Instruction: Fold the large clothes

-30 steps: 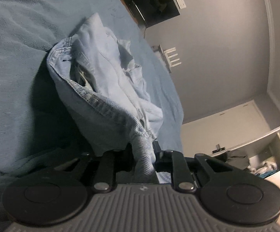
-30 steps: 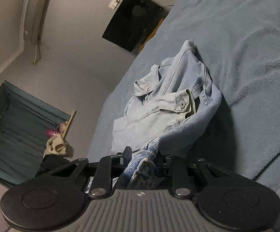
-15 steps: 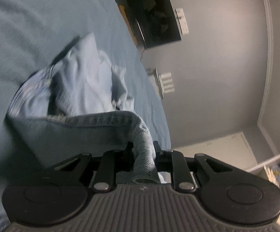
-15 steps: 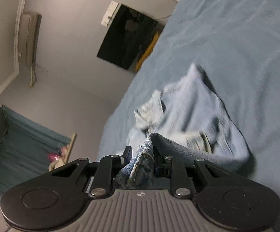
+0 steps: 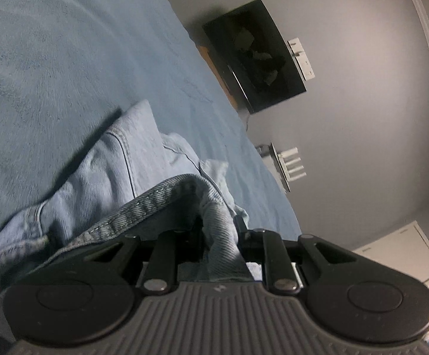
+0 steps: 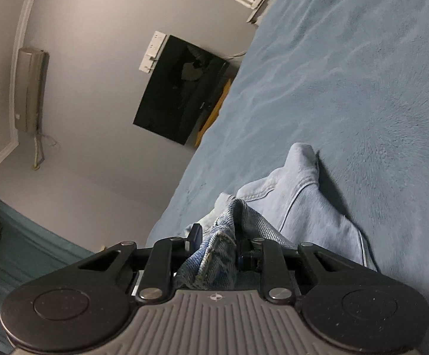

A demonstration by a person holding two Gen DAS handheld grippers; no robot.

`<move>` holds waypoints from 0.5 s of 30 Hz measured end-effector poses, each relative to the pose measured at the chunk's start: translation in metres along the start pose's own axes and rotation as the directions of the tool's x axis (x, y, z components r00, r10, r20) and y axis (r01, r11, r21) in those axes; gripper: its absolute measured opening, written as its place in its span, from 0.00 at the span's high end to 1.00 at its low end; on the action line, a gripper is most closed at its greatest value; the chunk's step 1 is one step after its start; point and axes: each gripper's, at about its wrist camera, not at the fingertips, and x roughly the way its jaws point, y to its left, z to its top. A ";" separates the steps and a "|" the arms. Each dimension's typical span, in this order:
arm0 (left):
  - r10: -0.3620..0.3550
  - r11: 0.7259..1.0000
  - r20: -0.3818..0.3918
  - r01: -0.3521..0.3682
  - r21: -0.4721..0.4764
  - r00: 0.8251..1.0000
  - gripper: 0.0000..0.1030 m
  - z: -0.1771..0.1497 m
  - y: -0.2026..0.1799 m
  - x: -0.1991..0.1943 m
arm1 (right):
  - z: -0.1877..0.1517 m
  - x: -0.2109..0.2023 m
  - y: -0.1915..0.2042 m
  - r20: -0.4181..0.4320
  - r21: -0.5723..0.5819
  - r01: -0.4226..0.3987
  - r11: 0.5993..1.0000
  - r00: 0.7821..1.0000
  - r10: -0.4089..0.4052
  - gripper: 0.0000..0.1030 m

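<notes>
A light-blue denim jacket (image 5: 119, 174) lies crumpled on the bed just ahead of the left gripper (image 5: 219, 233), its hem bunched between the jaws.

No readable text, brand or number anywhere in my two views. Only mark I get: a small round crosshair emblem at the lower middle of the right wrist view, stamped on the ribbed grey body of my right gripper (image 6: 216, 247). A similar tiny pale mark sits at the same spot on my left gripper (image 5: 219, 238), too blurred to make out. The black screen (image 5: 256, 54) on the wall, upper middle of the left view, is dark with only reflections. The white plate (image 6: 153, 51) beside it, upper middle of the right view, shows no legible lettering.
</notes>
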 end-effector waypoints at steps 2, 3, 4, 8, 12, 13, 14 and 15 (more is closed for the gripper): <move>0.017 1.000 0.019 -0.017 0.010 1.000 0.86 0.001 0.005 0.009 | 0.002 0.012 -0.003 0.008 -0.008 0.014 1.000 1.000 -0.014 0.76; 0.026 1.000 0.030 -0.027 0.014 0.999 0.86 0.000 0.009 0.011 | 0.003 0.018 -0.005 0.018 -0.006 0.016 1.000 1.000 -0.016 0.75; 0.036 0.999 0.039 -0.036 0.017 0.999 0.84 -0.002 0.013 0.013 | 0.003 0.022 -0.008 0.035 0.004 0.007 1.000 0.999 -0.007 0.68; 0.064 0.996 0.031 -0.066 0.057 0.997 0.67 -0.002 0.022 0.019 | 0.006 0.025 -0.024 0.130 0.035 0.003 0.999 0.992 -0.007 0.46; 0.118 0.975 0.191 -0.149 0.162 0.975 0.23 0.003 0.007 -0.006 | 0.012 0.026 -0.022 0.138 -0.076 0.061 0.995 0.989 -0.050 0.46; 0.112 0.970 0.221 -0.154 0.186 0.969 0.23 0.005 0.004 -0.013 | 0.014 0.027 -0.020 0.130 -0.108 0.071 0.992 0.990 -0.057 0.46; 0.112 0.963 0.232 -0.163 0.214 0.966 0.23 0.006 0.001 -0.017 | 0.016 0.027 -0.017 0.122 -0.144 0.087 0.986 0.990 -0.070 0.46; 0.122 0.954 0.230 -0.178 0.241 0.966 0.23 0.007 -0.001 -0.020 | 0.017 0.028 -0.014 0.122 -0.182 0.108 0.977 0.989 -0.087 0.46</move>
